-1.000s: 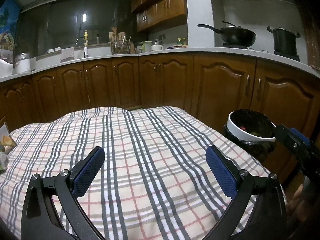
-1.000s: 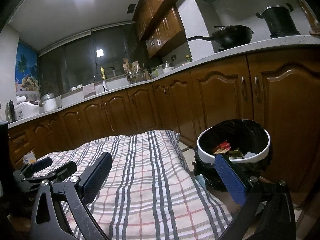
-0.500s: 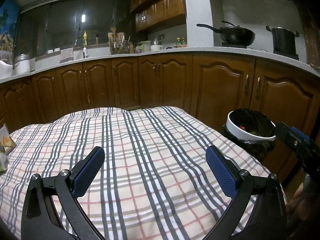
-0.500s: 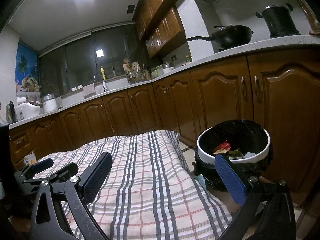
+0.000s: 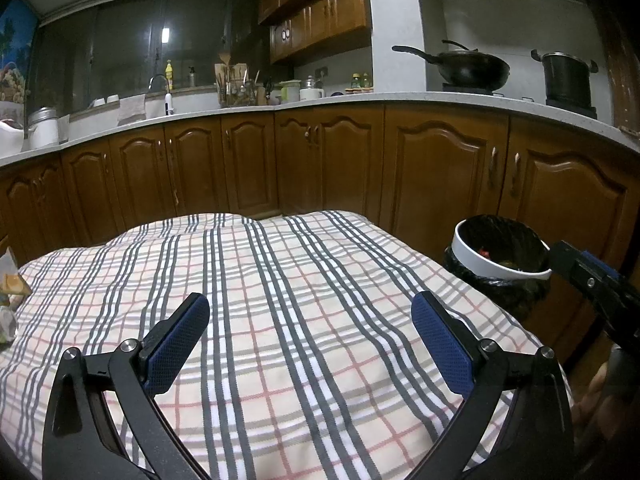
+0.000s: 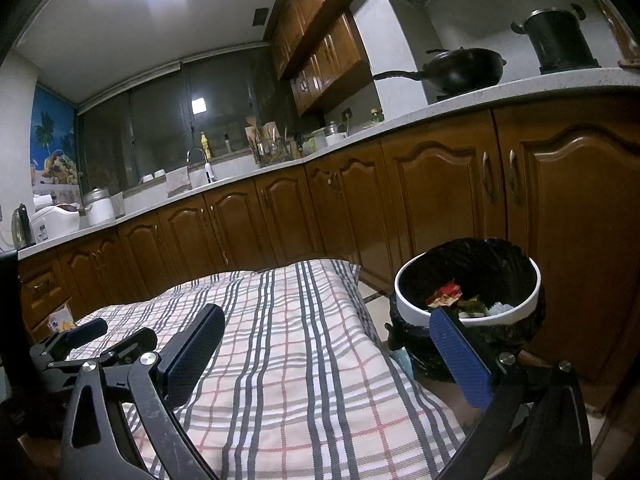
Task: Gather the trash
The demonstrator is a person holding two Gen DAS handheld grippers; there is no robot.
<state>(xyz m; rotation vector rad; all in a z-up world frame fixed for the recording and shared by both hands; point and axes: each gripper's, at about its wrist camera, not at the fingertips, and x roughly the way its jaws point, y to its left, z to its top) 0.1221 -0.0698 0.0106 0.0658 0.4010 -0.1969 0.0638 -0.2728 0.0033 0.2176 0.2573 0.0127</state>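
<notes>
A white-rimmed trash bin with a black liner stands on the floor to the right of the plaid-covered table; red, green and white scraps lie inside it. In the left wrist view the trash bin shows at the table's right edge. My left gripper hovers open over the plaid cloth, nothing between its blue pads. My right gripper is open and empty, its right finger in front of the bin. Wrappers lie at the table's left edge.
Brown kitchen cabinets curve behind the table under a pale countertop. A wok and a pot sit on the stove at the right. My left gripper shows at the right wrist view's lower left.
The left wrist view has drifted slightly; the bin sits a touch lower and farther left in it. Both grippers stay open and empty.
</notes>
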